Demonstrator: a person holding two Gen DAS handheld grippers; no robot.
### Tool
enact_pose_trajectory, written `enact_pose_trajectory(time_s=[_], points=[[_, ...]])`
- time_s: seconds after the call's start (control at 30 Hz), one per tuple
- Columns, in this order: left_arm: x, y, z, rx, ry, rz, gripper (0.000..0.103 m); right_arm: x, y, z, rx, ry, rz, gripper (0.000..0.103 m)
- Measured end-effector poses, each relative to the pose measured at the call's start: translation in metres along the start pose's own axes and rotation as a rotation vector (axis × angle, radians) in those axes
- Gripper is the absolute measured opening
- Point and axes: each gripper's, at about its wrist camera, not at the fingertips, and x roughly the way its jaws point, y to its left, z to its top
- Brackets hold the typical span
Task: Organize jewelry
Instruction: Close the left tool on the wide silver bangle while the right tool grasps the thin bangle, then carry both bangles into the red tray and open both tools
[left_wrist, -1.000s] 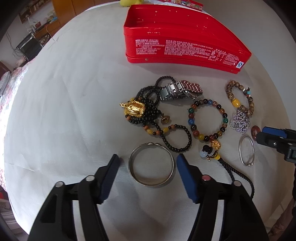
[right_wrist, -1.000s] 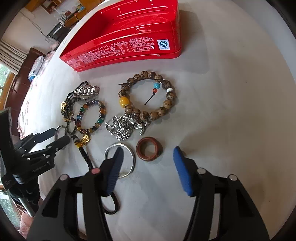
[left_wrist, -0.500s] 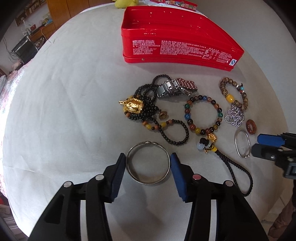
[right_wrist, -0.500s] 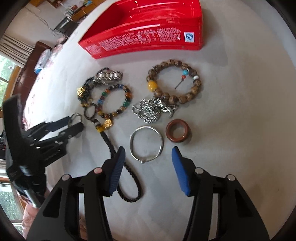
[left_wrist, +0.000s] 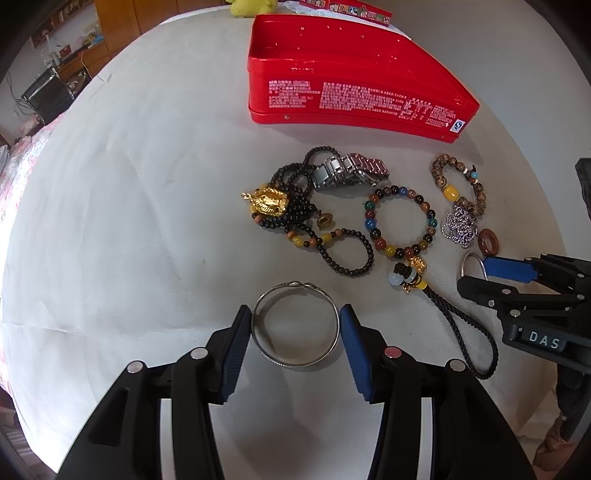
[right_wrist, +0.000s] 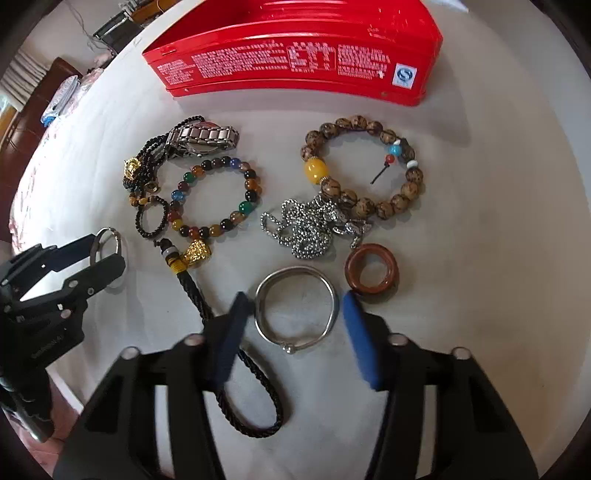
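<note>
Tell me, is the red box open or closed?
Open. The red box has no lid on top, and its inside shows bare red, with no jewelry in the part visible.

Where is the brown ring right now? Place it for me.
In the right wrist view the brown ring lies flat on the white table, just below the silver chain pile and right of the thin silver bangle, beside the right gripper.

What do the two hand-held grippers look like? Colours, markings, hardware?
Both match. The left hand-held gripper and the right hand-held gripper have black plastic bodies with open cut-outs and two fingers faced with ribbed blue pads. Round silver studs sit on the linkages; the left one shows one red stud. White "DAS" lettering marks the right one's side. No cables or sleeves are visible.
</note>
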Motion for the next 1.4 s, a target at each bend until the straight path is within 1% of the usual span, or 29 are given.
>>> enact_pose_trajectory(time_s=[0.1, 0.23, 0.4, 0.5, 0.57, 0.67, 0.77, 0.83, 0.97, 1.03, 1.1, 1.2, 1.27, 1.37, 1.4], points=[[-0.006, 0.001, -0.002, 0.001, -0.007, 0.002, 0.05, 0.0, 0.0, -0.003, 0.009, -0.009, 0.021, 0.045], [-0.02, 0.003, -0.004, 0.002, -0.025, 0.002, 0.05, -0.012, -0.011, -0.006, 0.041, -0.016, 0.086, 0.045], [-0.037, 0.002, 0.002, 0.007, -0.06, -0.004, 0.05, -0.041, -0.021, -0.002, 0.048, -0.08, 0.128, 0.045], [-0.047, 0.001, 0.015, 0.011, -0.083, -0.005, 0.05, -0.063, -0.027, 0.008, 0.057, -0.126, 0.148, 0.045], [-0.053, 0.0, 0.026, 0.009, -0.104, 0.004, 0.05, -0.067, -0.026, 0.019, 0.069, -0.157, 0.153, 0.045], [-0.063, -0.002, 0.053, 0.007, -0.131, 0.009, 0.05, -0.08, -0.036, 0.039, 0.092, -0.206, 0.162, 0.045], [-0.065, -0.007, 0.083, 0.013, -0.158, 0.014, 0.05, -0.085, -0.039, 0.079, 0.108, -0.25, 0.162, 0.045], [-0.064, -0.01, 0.105, 0.018, -0.167, 0.013, 0.05, -0.078, -0.038, 0.101, 0.122, -0.264, 0.161, 0.045], [-0.042, -0.014, 0.157, -0.002, -0.156, -0.011, 0.05, -0.065, -0.042, 0.14, 0.143, -0.277, 0.159, 0.045], [-0.026, -0.014, 0.18, -0.015, -0.139, -0.037, 0.05, -0.053, -0.045, 0.165, 0.153, -0.269, 0.177, 0.045], [-0.009, -0.015, 0.202, -0.029, -0.125, -0.036, 0.05, -0.043, -0.048, 0.183, 0.156, -0.266, 0.184, 0.045], [0.014, -0.012, 0.227, -0.038, -0.111, -0.023, 0.05, -0.026, -0.052, 0.209, 0.161, -0.259, 0.157, 0.045], [0.029, -0.012, 0.239, -0.04, -0.095, -0.004, 0.05, -0.01, -0.055, 0.225, 0.176, -0.238, 0.149, 0.045], [0.052, -0.011, 0.255, -0.042, -0.064, 0.004, 0.05, 0.012, -0.061, 0.242, 0.192, -0.211, 0.127, 0.045], [0.059, -0.011, 0.259, -0.036, -0.062, 0.017, 0.05, 0.016, -0.062, 0.244, 0.193, -0.206, 0.121, 0.045]])
